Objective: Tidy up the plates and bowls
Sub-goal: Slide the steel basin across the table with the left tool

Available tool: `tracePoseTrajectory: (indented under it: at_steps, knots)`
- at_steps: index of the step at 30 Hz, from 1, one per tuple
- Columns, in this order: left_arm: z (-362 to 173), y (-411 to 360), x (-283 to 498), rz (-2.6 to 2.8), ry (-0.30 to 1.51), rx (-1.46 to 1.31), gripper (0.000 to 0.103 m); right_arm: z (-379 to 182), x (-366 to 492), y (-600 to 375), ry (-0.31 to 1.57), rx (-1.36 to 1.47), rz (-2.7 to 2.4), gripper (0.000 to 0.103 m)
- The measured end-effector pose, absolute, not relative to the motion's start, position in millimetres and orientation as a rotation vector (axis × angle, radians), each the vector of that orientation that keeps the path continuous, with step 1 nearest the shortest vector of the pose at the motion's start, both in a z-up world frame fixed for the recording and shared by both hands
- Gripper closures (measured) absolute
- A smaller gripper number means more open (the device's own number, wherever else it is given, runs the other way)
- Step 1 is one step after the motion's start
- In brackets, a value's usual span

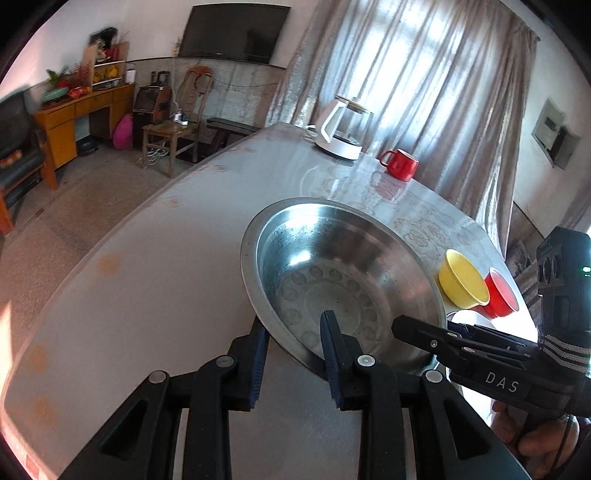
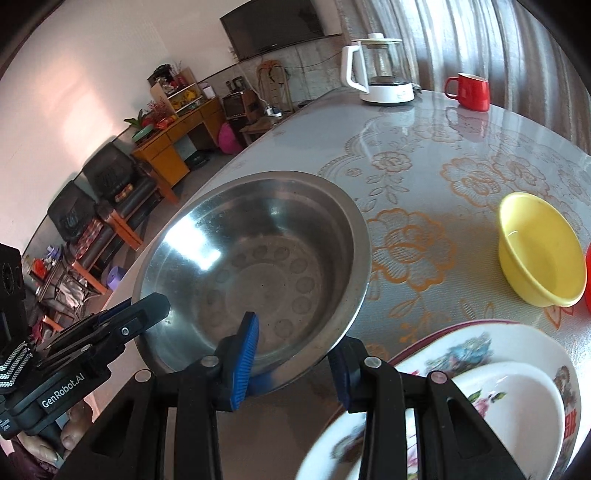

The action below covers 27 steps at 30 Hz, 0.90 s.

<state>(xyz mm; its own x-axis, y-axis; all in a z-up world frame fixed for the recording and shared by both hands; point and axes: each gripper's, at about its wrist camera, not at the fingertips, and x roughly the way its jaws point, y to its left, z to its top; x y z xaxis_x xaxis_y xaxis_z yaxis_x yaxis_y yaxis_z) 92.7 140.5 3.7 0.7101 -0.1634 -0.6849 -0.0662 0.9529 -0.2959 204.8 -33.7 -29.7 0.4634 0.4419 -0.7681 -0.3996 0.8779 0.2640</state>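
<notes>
On the left side of the room a wooden sideboard (image 1: pixel 79 110) stands against the wall with dark armchairs (image 2: pixel 110 177) beside it, a black television (image 1: pixel 236 31) hangs higher up, and pale curtains (image 1: pixel 424 92) cover the window to the right. My bench (image 1: pixel 166 295) is covered with a glossy grey cloth printed with orange flowers. At its far end sit a white kettle (image 1: pixel 341 129) and, just right of it, a red mug (image 1: pixel 400 164).

The steel basin (image 1: pixel 332 280) takes up the middle of the bench, near its left edge. My left tongs (image 1: pixel 295 354) are clamped on its near rim, one blue pad outside the wall and the other inside the bowl. My right tongs (image 2: pixel 295 365) grip the same basin further round its rim, likewise with one pad inside and one outside; their black fingers reach in from the right in the left wrist view. I cannot tell whether the basin rests on the bench or is lifted off it.

Right of the basin, apart from it, sits a yellow bowl (image 2: pixel 539 251), with a red bowl (image 1: pixel 500 295) touching its far side. Nearest me on the right lies a flowered plate (image 2: pixel 461 350) holding a white bowl (image 2: pixel 513 410).
</notes>
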Motion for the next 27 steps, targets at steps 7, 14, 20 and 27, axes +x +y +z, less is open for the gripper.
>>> tracePoseTrajectory:
  at_steps: [7, 14, 20, 27]
  knots:
    - [2, 151, 62, -0.023, 0.786, -0.317, 0.074, -29, 178, -19, 0.952, 0.008, 0.572, 0.067]
    - [-3, 155, 42, -0.002, 0.803, -0.329, 0.074, -34, 160, -12, 0.956, 0.005, 0.605, 0.067]
    - [-9, 155, 39, 0.004, 0.823, -0.324, 0.074, -41, 156, -14, 0.972, 0.024, 0.614, 0.067]
    - [-11, 154, 36, 0.009, 0.826, -0.314, 0.073, -45, 150, -13, 0.965, 0.034, 0.613, 0.067]
